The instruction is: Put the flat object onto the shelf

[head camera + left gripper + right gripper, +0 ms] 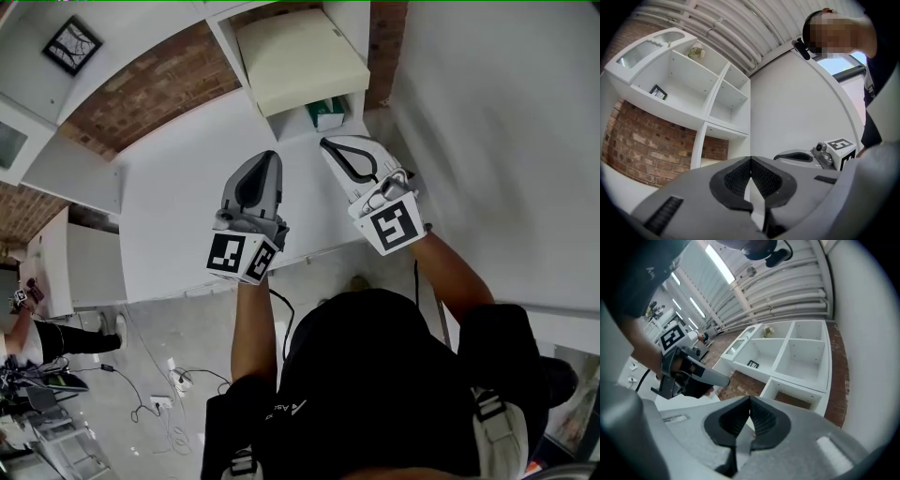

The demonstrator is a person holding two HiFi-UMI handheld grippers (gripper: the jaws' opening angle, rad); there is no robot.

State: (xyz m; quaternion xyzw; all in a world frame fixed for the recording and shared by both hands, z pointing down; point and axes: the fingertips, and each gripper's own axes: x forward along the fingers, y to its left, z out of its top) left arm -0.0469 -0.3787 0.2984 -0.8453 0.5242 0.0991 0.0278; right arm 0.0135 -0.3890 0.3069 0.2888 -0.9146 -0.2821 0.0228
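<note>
A cream flat slab (295, 56) lies in a low compartment of the white shelf unit (221, 28) at the top of the head view. Both grippers hover over the white counter (178, 202) in front of it. My left gripper (269, 156) points toward the shelf with its jaws shut and nothing between them (751, 160). My right gripper (327, 143) is just to its right, its jaws also shut and empty (750, 400). Each gripper shows in the other's view: the right one (802, 156) and the left one (693, 376).
A small green and white item (326, 114) sits below the slab. The shelf unit (787, 357) holds a dark picture frame (753, 364) and a pale ornament (768, 331). A brick wall (633, 140) runs behind the counter. Cables (150, 398) lie on the floor.
</note>
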